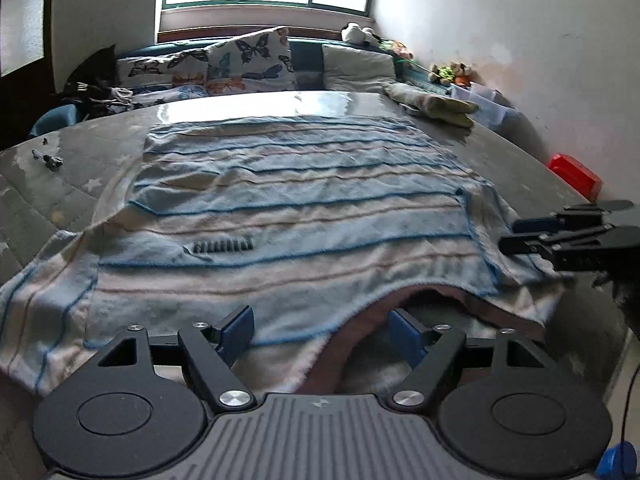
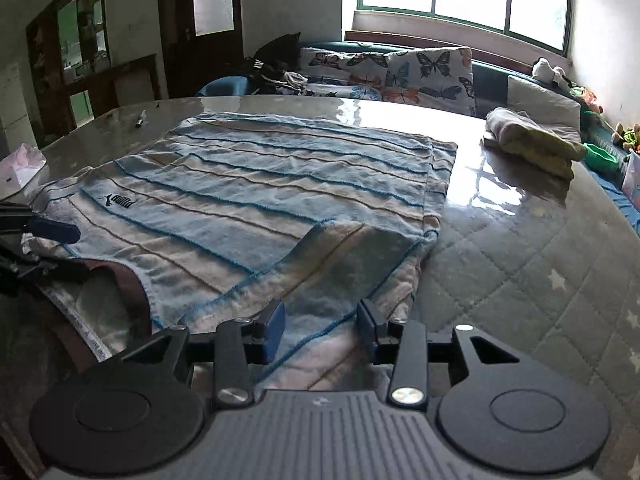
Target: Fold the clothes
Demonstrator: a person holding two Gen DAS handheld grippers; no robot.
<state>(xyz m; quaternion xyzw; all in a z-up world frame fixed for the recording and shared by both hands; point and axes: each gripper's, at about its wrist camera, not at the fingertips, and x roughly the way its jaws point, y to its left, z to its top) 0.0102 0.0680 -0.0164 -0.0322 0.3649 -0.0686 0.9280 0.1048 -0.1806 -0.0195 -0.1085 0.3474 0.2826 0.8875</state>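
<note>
A light blue and white striped T-shirt (image 1: 288,208) with a dark logo lies flat on the glossy quilted table (image 1: 80,184), collar toward me. My left gripper (image 1: 322,330) is open, just above the collar edge, one finger on each side of the neck opening. My right gripper (image 2: 320,322) is open and hovers over the shirt's near sleeve (image 2: 344,264). The shirt (image 2: 256,200) fills the middle of the right wrist view. The right gripper (image 1: 520,236) also shows at the right edge of the left wrist view, beside the sleeve. The left gripper (image 2: 40,236) shows at the left edge of the right wrist view.
A folded yellowish garment (image 2: 532,140) lies at the table's far right. A red box (image 1: 576,176) sits at the right edge. A small dark object (image 1: 48,158) lies far left, a pen (image 2: 140,118) too. A sofa with butterfly cushions (image 1: 252,62) stands behind the table.
</note>
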